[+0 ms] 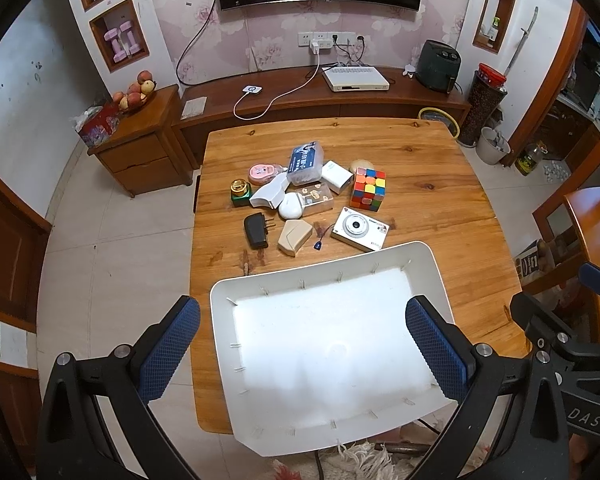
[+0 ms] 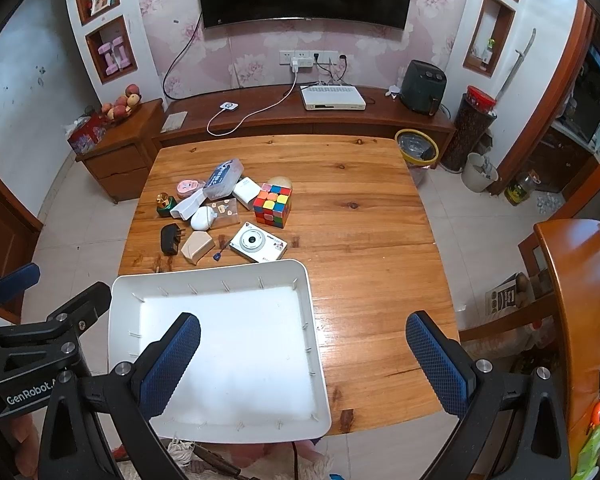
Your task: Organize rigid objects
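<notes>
An empty white tray (image 1: 428, 264) (image 2: 304, 280) sits at the near edge of the wooden table (image 1: 440, 184) (image 2: 380, 208). Beyond it lies a cluster of small items: a colour cube (image 1: 367, 189) (image 2: 273, 199), a white camera (image 1: 360, 228) (image 2: 258, 242), a black charger (image 1: 256, 231) (image 2: 169, 238), a beige box (image 1: 294, 237) (image 2: 197, 246), a clear blue-labelled case (image 1: 306, 161) (image 2: 222, 178) and a green bottle (image 1: 241, 192) (image 2: 166, 204). My left gripper (image 1: 302, 346) hangs open above the tray. My right gripper (image 2: 302, 364) is open over the tray's right edge, holding nothing.
A low cabinet (image 1: 320, 96) runs along the far wall with a white set-top box (image 1: 356, 79) and a dark air fryer (image 1: 438, 66). A side cabinet (image 1: 140, 140) with fruit stands left. A yellow-rimmed bin (image 2: 416, 148) and another table (image 2: 580, 288) are to the right.
</notes>
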The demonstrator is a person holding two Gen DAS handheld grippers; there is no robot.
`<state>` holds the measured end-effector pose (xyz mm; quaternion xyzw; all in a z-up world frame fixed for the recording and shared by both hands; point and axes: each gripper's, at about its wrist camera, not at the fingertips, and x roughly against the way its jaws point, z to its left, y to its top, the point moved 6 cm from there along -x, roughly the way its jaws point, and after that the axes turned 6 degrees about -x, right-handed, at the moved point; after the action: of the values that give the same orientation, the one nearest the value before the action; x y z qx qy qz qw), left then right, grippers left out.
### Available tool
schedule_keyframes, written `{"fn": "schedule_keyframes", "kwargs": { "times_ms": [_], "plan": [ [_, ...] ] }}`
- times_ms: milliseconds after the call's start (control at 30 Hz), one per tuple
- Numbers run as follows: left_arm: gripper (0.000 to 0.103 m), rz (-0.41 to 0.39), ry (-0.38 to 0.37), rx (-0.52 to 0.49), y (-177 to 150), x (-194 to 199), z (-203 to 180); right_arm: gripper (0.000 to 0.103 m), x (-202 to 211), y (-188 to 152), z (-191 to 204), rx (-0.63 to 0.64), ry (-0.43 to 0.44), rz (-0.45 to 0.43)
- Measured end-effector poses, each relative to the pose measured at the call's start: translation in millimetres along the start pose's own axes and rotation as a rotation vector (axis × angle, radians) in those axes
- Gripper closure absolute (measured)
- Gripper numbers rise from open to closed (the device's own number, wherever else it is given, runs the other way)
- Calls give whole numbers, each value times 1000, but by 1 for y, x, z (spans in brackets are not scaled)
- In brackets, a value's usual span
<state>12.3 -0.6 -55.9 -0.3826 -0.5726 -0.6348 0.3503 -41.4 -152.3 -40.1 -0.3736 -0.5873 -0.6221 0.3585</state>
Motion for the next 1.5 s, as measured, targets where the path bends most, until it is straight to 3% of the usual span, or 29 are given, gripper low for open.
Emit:
{"fn": "schedule_keyframes", "kwargs": {
  "times_ms": [433, 1100, 1500],
  "plan": [
    [1, -3, 1, -4, -1, 0, 1, 0, -1, 1, 9, 6, -11, -2],
    [1, -1, -81, -49, 17, -26, 34, 0, 2, 8, 47, 16, -99, -7],
    [1, 16, -62, -78, 19, -31, 38, 0, -6, 16, 51, -1, -89, -8]
  ]
}}
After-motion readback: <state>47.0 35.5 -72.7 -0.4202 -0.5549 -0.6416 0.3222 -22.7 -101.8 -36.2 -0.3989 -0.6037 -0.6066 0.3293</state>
